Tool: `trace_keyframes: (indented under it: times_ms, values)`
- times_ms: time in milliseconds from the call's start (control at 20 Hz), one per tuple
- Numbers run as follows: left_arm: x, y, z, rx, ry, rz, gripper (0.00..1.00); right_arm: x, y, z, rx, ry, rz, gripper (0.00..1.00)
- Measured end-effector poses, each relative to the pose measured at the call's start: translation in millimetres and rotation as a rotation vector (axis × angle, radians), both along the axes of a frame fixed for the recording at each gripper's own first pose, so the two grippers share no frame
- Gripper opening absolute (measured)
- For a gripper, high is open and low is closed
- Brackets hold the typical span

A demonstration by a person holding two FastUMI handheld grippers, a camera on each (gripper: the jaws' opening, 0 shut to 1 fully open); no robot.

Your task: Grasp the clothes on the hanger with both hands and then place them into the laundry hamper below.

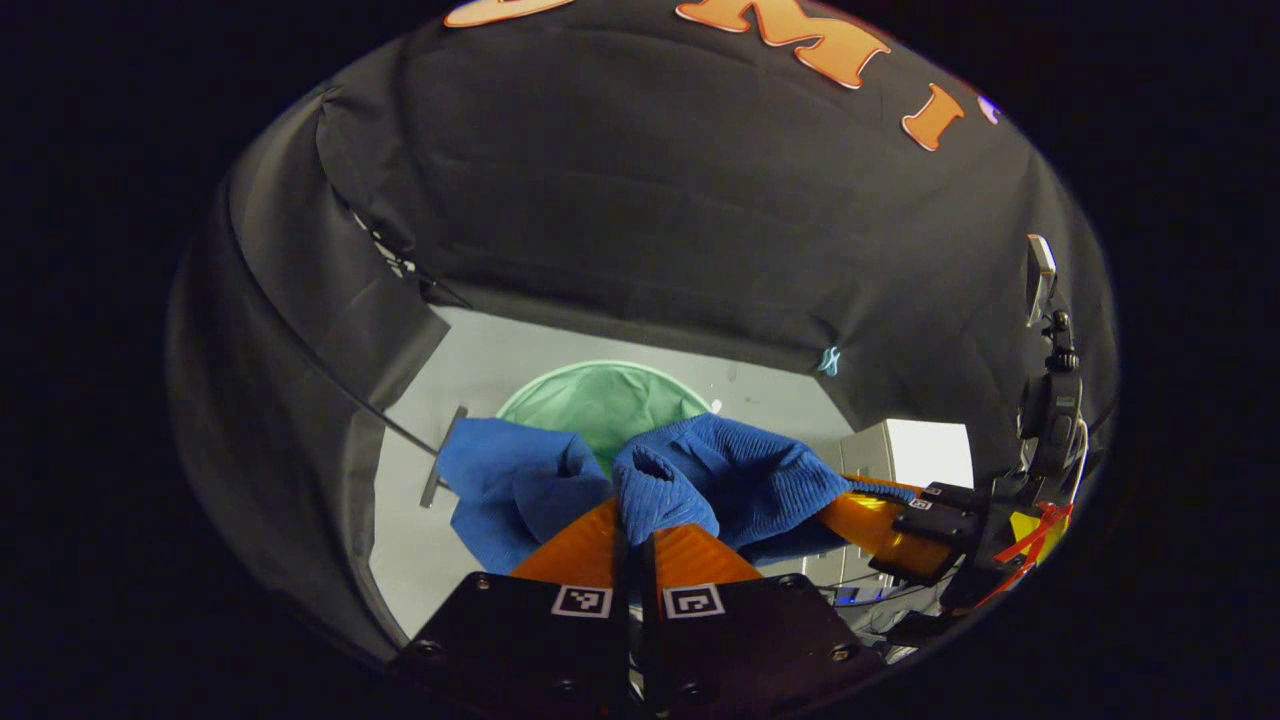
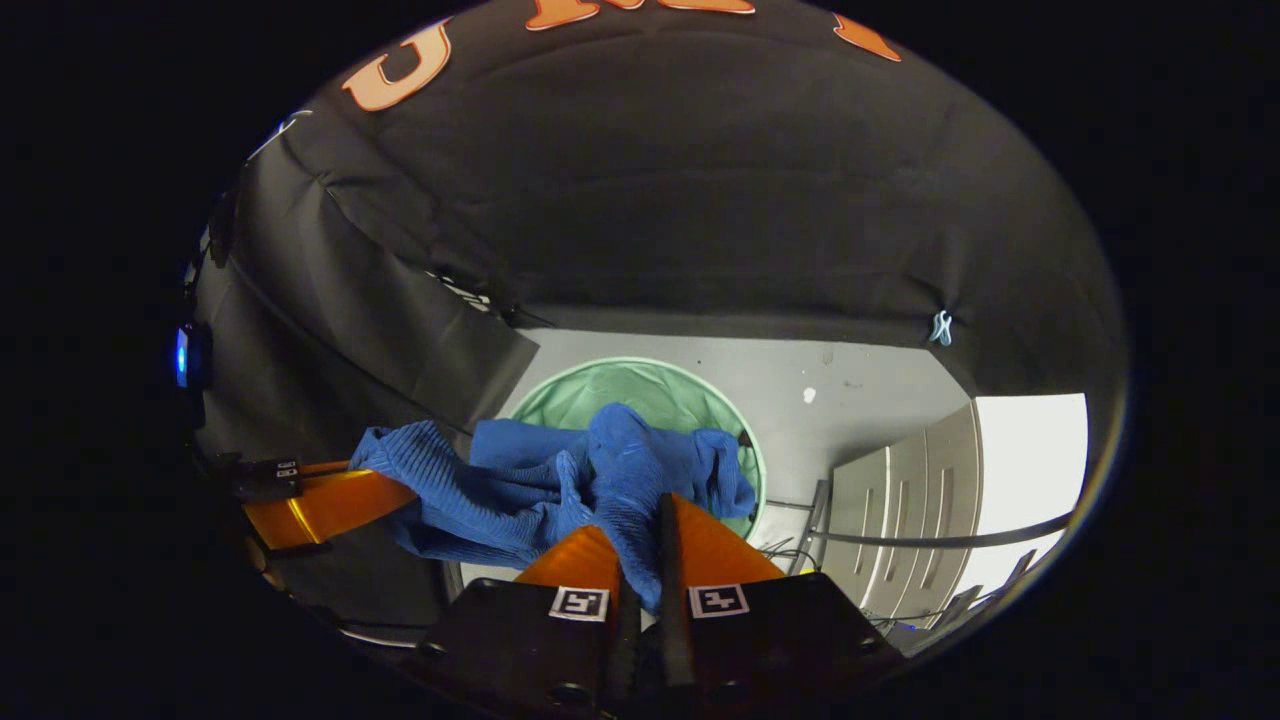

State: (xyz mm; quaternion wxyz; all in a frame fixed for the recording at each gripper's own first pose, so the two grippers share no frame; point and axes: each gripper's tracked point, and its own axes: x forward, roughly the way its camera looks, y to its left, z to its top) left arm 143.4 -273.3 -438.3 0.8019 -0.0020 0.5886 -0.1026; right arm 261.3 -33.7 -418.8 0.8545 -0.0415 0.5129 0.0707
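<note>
Blue ribbed knit garment, bunched and sagging in folds, suspended between the two grippers above the round green mesh laundry hamper on the pale floor. Left gripper: orange fingers pressed nearly together, pinching a rolled fold of the cloth. Right gripper: fingers likewise closed on a narrow ribbed strip that runs down between them. The left gripper view includes the other gripper at the garment's far edge, with its mounting hardware and red ties (fingertips buried in cloth), and a thin grey bar lying beside the fabric. The right gripper view adds the hamper's rim more fully, a white cabinet with drawer fronts, and a small blue light on the booth's side.
</note>
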Motion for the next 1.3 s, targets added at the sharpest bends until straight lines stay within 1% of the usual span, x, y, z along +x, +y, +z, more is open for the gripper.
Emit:
trace_keyframes:
  times_ms: [100, 150, 200, 300, 350, 400, 450, 550, 600, 650, 700, 750, 800, 850, 900, 950, 1000, 1050, 1100, 1150, 1200, 1250, 1300]
  values:
    - [-8, 6, -3, 0.03, 0.03, 0.0, 0.06, -4, -9, -10, -0.018, 0.024, -0.008, 0.16]
    - [-10, 8, -6, 0.046, 0.049, 0.005, 0.04, -6, -10, -13, -0.023, 0.035, -0.013, 0.16]
    - [-15, 10, -6, 0.07, 0.077, 0.003, 0.06, -5, -11, -16, -0.027, 0.043, -0.016, 0.16]
    - [-18, 12, -12, 0.092, 0.09, -0.017, 0.06, -9, -10, -19, -0.025, 0.054, -0.022, 0.16]
    - [-20, 11, -14, 0.097, 0.099, -0.022, 0.06, -9, -8, -20, -0.018, 0.054, -0.021, 0.28]
    - [-23, 10, -16, 0.102, 0.11, -0.023, 0.06, -8, -7, -18, -0.019, 0.05, -0.02, 0.31]
    - [-24, 11, -16, 0.11, 0.117, -0.021, 0.06, -6, -7, -17, -0.022, 0.046, -0.018, 0.3]
    - [-29, 8, -13, 0.101, 0.141, -0.011, 0.08, -6, -12, -19, -0.026, 0.042, -0.018, 0.3]
    - [-31, 5, -11, 0.085, 0.151, 0.004, 0.1, -7, -11, -20, -0.024, 0.042, -0.022, 0.43]
    - [-28, 3, -8, 0.077, 0.151, 0.018, 0.13, -6, -12, -19, -0.028, 0.04, -0.024, 0.39]
    - [-27, 3, -9, 0.08, 0.145, 0.027, 0.19, -7, -13, -18, -0.028, 0.038, -0.026, 0.5]
    - [-24, 3, -9, 0.081, 0.139, 0.03, 0.29, -9, -16, -18, -0.029, 0.04, -0.027, 0.45]
    - [-25, 4, -11, 0.084, 0.135, 0.033, 0.25, -10, -17, -18, -0.029, 0.041, -0.026, 0.4]
    - [-23, 5, -9, 0.086, 0.13, 0.04, 0.36, -13, -17, -19, -0.025, 0.046, -0.027, 0.63]
    - [-21, 5, -7, 0.086, 0.127, 0.049, 0.47, -14, -19, -18, -0.027, 0.047, -0.029, 0.65]
    - [-22, 6, -6, 0.087, 0.124, 0.058, 0.47, -17, -20, -18, -0.025, 0.046, -0.031, 0.67]
    - [-22, 6, -5, 0.089, 0.121, 0.067, 0.51, -20, -21, -16, -0.023, 0.044, -0.034, 0.66]
    - [-24, 6, -6, 0.092, 0.118, 0.072, 0.57, -22, -25, -17, -0.021, 0.042, -0.036, 0.66]
    - [-25, 6, -5, 0.096, 0.117, 0.078, 0.57, -23, -23, -13, -0.014, 0.038, -0.037, 0.69]
    - [-25, 7, -5, 0.098, 0.115, 0.084, 0.6, -24, -26, -10, -0.016, 0.031, -0.041, 0.73]
    - [-25, 6, -4, 0.097, 0.112, 0.09, 0.64, -22, -28, -3, -0.01, 0.01, -0.051, 0.77]
    - [-28, 5, -3, 0.095, 0.108, 0.095, 0.72, -20, -30, 4, -0.001, -0.01, -0.058, 0.81]
    - [-27, 5, 0, 0.093, 0.1, 0.098, 0.75, -20, -31, 9, 0.007, -0.021, -0.061, 0.72]
